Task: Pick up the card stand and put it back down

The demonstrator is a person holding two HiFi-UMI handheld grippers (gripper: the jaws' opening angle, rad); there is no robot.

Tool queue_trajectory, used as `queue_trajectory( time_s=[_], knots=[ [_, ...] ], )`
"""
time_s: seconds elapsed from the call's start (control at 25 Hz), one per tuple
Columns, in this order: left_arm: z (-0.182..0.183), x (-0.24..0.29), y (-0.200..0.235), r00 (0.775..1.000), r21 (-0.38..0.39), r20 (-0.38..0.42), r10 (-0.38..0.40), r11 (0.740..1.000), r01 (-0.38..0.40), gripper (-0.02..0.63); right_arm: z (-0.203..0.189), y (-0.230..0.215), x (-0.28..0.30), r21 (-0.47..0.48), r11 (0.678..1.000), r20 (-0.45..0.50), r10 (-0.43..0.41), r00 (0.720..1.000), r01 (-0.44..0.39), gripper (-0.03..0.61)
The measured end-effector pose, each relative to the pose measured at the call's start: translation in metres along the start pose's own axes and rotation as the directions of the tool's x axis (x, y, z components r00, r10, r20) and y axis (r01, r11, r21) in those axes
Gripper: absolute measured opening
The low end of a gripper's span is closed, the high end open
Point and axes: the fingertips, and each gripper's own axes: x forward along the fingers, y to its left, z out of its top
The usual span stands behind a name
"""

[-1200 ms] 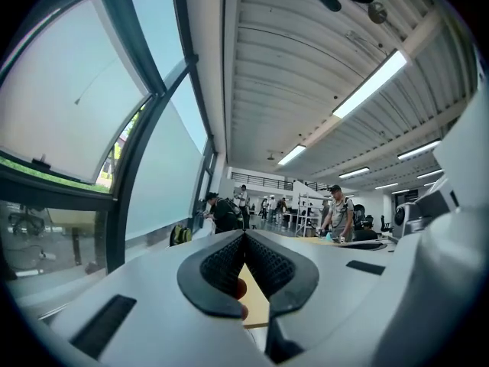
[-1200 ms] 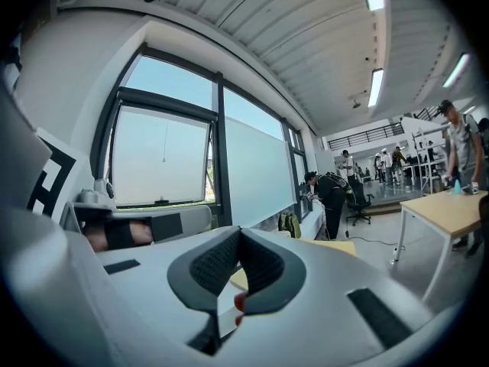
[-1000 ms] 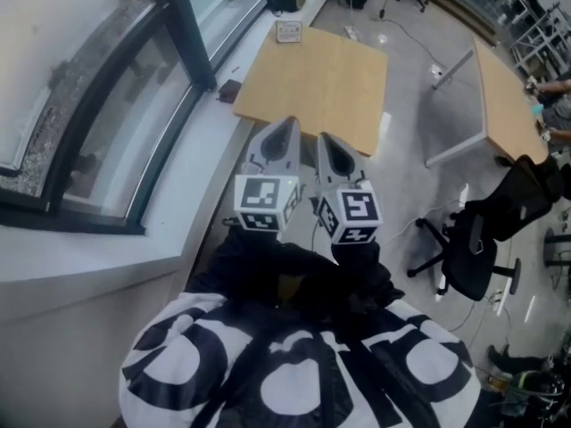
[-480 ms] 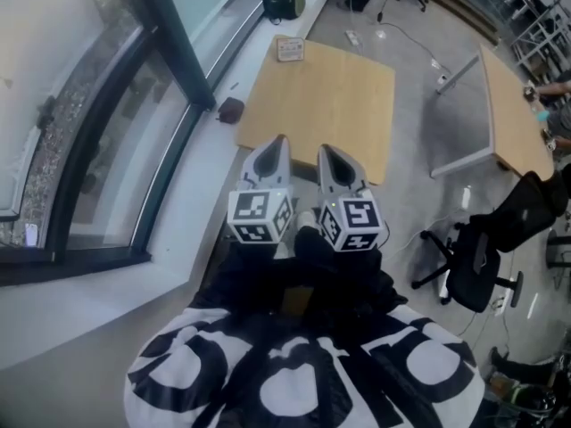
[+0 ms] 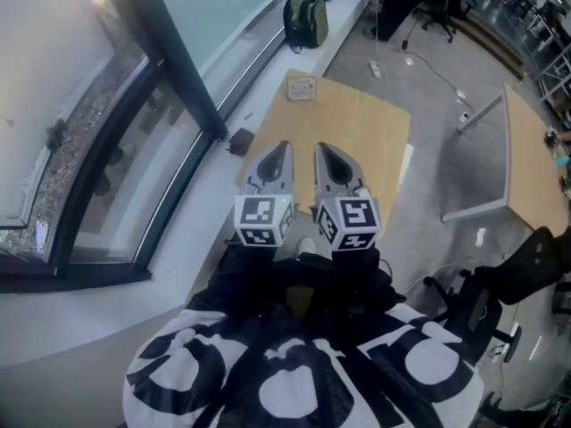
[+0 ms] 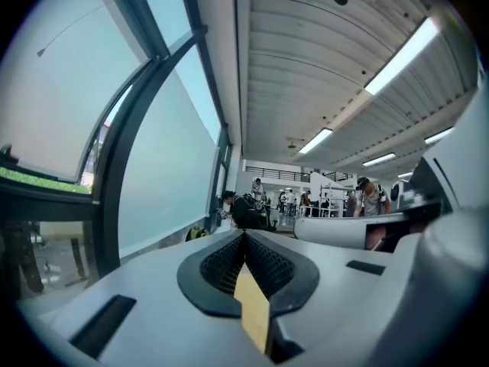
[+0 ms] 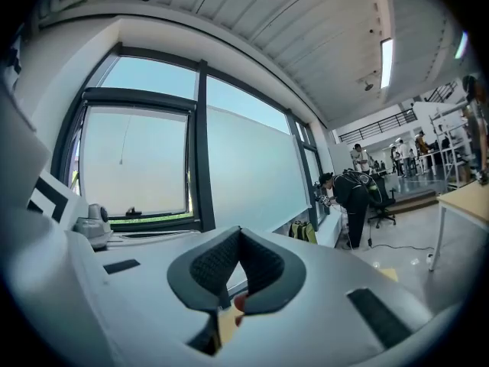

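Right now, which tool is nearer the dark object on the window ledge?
Left. The left tool is right of the dark object; the right tool is further right.

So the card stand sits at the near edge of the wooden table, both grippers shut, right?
No: in the head view the card stand sits at the far edge of the wooden table. The left gripper and right gripper are shut.

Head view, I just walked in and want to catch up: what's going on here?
A person stands at a wooden table, holding the left gripper and the right gripper side by side, close to the body. Both have their jaws together with nothing between them. The card stand sits at the table's far end, well ahead of both grippers, not yet picked up.
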Motion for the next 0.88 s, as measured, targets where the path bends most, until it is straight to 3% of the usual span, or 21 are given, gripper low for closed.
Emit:
queue_trajectory(
  time_s=[0.12, 0.44, 0.88],
  knots=[
    [0.003, 0.018, -0.005, 1.000, 0.018, 0.019, 0.007, 1.000, -0.007, 0.011, -0.005, -0.022, 0.017, 0.016, 1.000, -0.015, 0.011, 1.000, -0.011, 0.018],
    [-0.022, 0.052, 0.007, 0.999, 0.054, -0.036, 0.022, 0.998, -0.020, 0.010, -0.034, -0.036, 0.056, 0.057, 0.995, -0.087, 0.081, 0.993, -0.076, 0.018],
    [-0.069, 0.118, 0.039, 0.992, 0.016, -0.100, -0.081, 0.996, 0.083, 0.011, -0.082, -0.066, 0.117, 0.066, 0.998, -0.202, 0.027, 0.979, -0.014, 0.018]
  ],
)
